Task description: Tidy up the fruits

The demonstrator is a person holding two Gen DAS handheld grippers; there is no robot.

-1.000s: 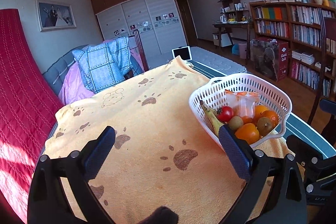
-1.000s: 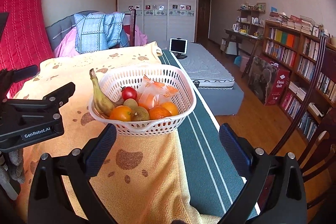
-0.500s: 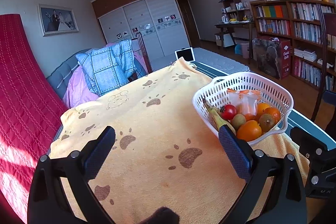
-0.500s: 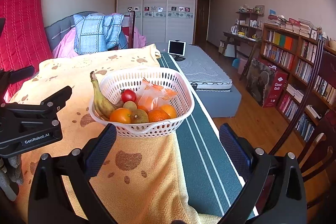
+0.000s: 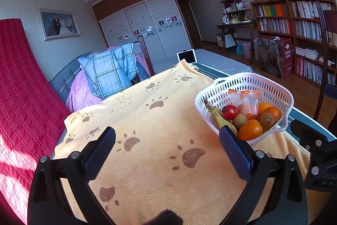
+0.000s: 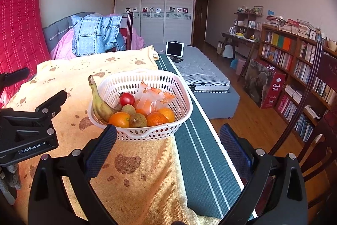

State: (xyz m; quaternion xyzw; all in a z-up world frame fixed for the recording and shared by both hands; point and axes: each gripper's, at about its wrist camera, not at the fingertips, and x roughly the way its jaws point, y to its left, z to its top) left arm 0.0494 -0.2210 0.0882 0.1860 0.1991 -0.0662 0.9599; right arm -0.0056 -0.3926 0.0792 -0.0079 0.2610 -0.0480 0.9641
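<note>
In the left wrist view, the left tongs [image 5: 167, 147] stand wide apart and hold nothing, above bare yellow towel [image 5: 147, 130]. The white basket [image 5: 284, 96] sits ahead and to their right, its near rim just past the right pad; in it lie a banana [image 5: 217, 117], a tomato [image 5: 230, 112], 2 kiwis, 3 oranges and a sealed packet [image 5: 246, 100]. In the right wrist view, the right tongs [image 6: 168, 146] are also apart and empty, and the basket [image 6: 183, 96] lies straight ahead, slightly left of their centre line, so this hand seems better placed. The banana's [image 6: 99, 102] long axis runs from the basket floor up over the left rim, stem tip outward. All the fruit lies in the basket, which fits either sorted fruit or fruit waiting to be sorted out.
</note>
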